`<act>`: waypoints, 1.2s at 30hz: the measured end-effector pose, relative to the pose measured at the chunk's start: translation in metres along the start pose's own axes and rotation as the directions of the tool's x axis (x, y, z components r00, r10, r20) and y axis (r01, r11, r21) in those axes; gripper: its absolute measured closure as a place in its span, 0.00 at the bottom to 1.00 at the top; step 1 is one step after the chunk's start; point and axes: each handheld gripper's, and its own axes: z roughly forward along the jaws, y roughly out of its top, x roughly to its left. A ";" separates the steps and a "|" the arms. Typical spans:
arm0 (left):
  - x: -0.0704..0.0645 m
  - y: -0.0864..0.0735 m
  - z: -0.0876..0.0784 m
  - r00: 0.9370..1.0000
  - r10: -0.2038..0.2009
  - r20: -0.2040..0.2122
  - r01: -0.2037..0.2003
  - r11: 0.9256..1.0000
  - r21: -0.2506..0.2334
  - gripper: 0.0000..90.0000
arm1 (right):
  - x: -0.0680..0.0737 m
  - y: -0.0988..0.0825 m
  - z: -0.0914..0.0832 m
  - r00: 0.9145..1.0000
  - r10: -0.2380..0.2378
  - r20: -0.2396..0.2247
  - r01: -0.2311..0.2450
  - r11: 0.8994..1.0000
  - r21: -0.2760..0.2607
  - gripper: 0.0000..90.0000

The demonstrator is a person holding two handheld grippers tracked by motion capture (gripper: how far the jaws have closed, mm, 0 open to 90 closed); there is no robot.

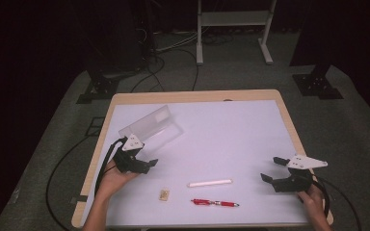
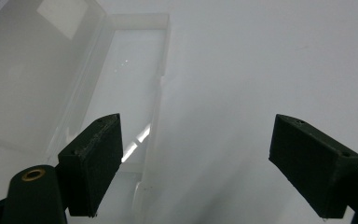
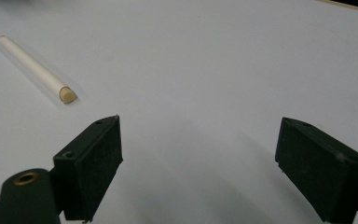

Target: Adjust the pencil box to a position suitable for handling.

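A clear plastic case [image 1: 151, 127] lies open at the table's left, its lid tipped back; in the left gripper view the case [image 2: 121, 79] sits just ahead of the jaws. My left gripper [image 1: 147, 165] is open, just below the case, and in its own view the left gripper [image 2: 196, 163] holds nothing. A white stick [image 1: 210, 183] lies mid-table, a red pen [image 1: 214, 203] below it and a small tan eraser [image 1: 164, 194] to their left. My right gripper [image 1: 272, 169] stands open at the right. In the right gripper view the white stick [image 3: 35, 70] lies far left of the right gripper [image 3: 198, 163].
The table [image 1: 236, 134] has a pale lilac top with a wooden rim. Beyond its far edge stand dark stands, floor cables and a white frame [image 1: 233, 29]. Cables trail from both grippers off the table's sides.
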 end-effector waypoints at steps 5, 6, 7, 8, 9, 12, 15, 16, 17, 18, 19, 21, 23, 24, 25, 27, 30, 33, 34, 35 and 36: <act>0.003 0.005 0.006 1.000 0.003 0.002 -0.004 1.000 0.014 0.19 | 0.000 0.000 0.000 1.000 -0.003 -0.001 0.003 1.000 0.002 0.15; 0.004 0.006 0.008 1.000 0.005 0.002 -0.005 1.000 0.021 0.19 | 0.000 0.000 0.000 1.000 -0.003 -0.001 0.003 1.000 0.001 0.15; 0.005 0.007 0.009 1.000 0.002 0.000 -0.002 1.000 0.015 0.19 | 0.000 0.000 0.000 1.000 -0.002 -0.002 0.002 1.000 0.002 0.15; 0.006 0.007 0.011 1.000 -0.004 0.004 0.004 1.000 0.014 0.19 | 0.000 0.000 0.000 1.000 -0.002 -0.002 0.002 1.000 0.002 0.15; 0.007 0.008 0.012 1.000 -0.005 0.007 0.005 1.000 0.022 0.19 | 0.000 0.000 0.000 1.000 -0.003 -0.002 0.003 1.000 0.002 0.15; 0.009 0.010 0.016 1.000 -0.010 0.011 0.010 1.000 0.026 0.19 | 0.000 0.000 0.000 1.000 -0.002 -0.003 0.002 1.000 0.001 0.15; 0.010 0.014 0.022 0.999 -0.012 0.033 0.011 0.999 0.044 0.19 | 0.000 0.000 0.000 1.000 -0.001 -0.004 0.001 1.000 0.000 0.15; 0.010 0.015 0.023 0.999 -0.006 0.034 0.004 0.999 0.047 0.19 | 0.000 0.000 0.000 1.000 0.000 -0.003 0.000 1.000 0.000 0.15; 0.009 0.016 0.025 0.999 -0.005 0.032 0.004 0.999 0.035 0.19 | 0.000 0.000 0.000 1.000 0.000 -0.003 0.000 1.000 0.000 0.15; 0.009 0.017 0.027 1.000 0.002 0.031 -0.003 0.999 0.041 0.19 | 0.000 0.000 0.000 1.000 -0.001 -0.003 0.001 1.000 0.000 0.15; 0.010 0.018 0.028 0.999 0.001 0.038 -0.003 0.999 0.053 0.19 | 0.000 0.000 0.000 1.000 0.000 -0.003 0.000 1.000 0.000 0.15; 0.010 0.021 0.032 0.999 0.006 0.039 -0.009 0.998 0.063 0.19 | 0.000 0.000 0.000 1.000 -0.001 -0.004 0.001 1.000 -0.001 0.15; 0.011 0.023 0.035 0.999 0.000 0.043 -0.002 0.998 0.059 0.19 | 0.000 0.000 0.000 1.000 0.003 -0.003 -0.003 1.000 -0.002 0.15; 0.011 0.025 0.036 0.999 0.002 0.044 -0.005 0.998 0.059 0.19 | 0.000 0.000 0.000 1.000 0.003 -0.004 -0.003 1.000 -0.003 0.15; 0.011 0.026 0.037 0.999 0.006 0.046 -0.009 0.998 0.061 0.21 | 0.000 0.000 0.000 1.000 0.004 -0.005 -0.004 1.000 -0.003 0.15; 0.012 0.027 0.039 0.999 0.004 0.049 -0.006 0.998 0.055 0.23 | 0.000 0.000 -0.001 1.000 0.004 -0.004 -0.004 1.000 -0.003 0.15; 0.014 0.027 0.042 0.999 -0.002 0.050 -0.001 0.998 0.061 0.24 | 0.000 0.000 0.000 1.000 0.002 -0.004 -0.002 1.000 -0.004 0.15; 0.015 0.028 0.046 0.999 -0.011 0.048 0.008 0.998 0.067 0.25 | 0.000 0.000 0.000 1.000 0.000 -0.005 0.000 1.000 -0.003 0.15; 0.016 0.028 0.047 0.999 -0.008 0.044 0.005 0.997 0.071 0.26 | 0.000 0.000 -0.001 1.000 -0.001 -0.005 0.001 1.000 -0.004 0.15; 0.017 0.028 0.048 0.999 -0.011 0.046 0.008 0.997 0.071 0.27 | 0.000 0.000 -0.001 1.000 -0.002 -0.005 0.002 1.000 -0.004 0.15; 0.018 0.028 0.049 0.999 -0.007 0.048 0.003 0.997 0.073 0.29 | 0.000 0.000 0.000 1.000 -0.002 -0.005 0.002 1.000 -0.003 0.15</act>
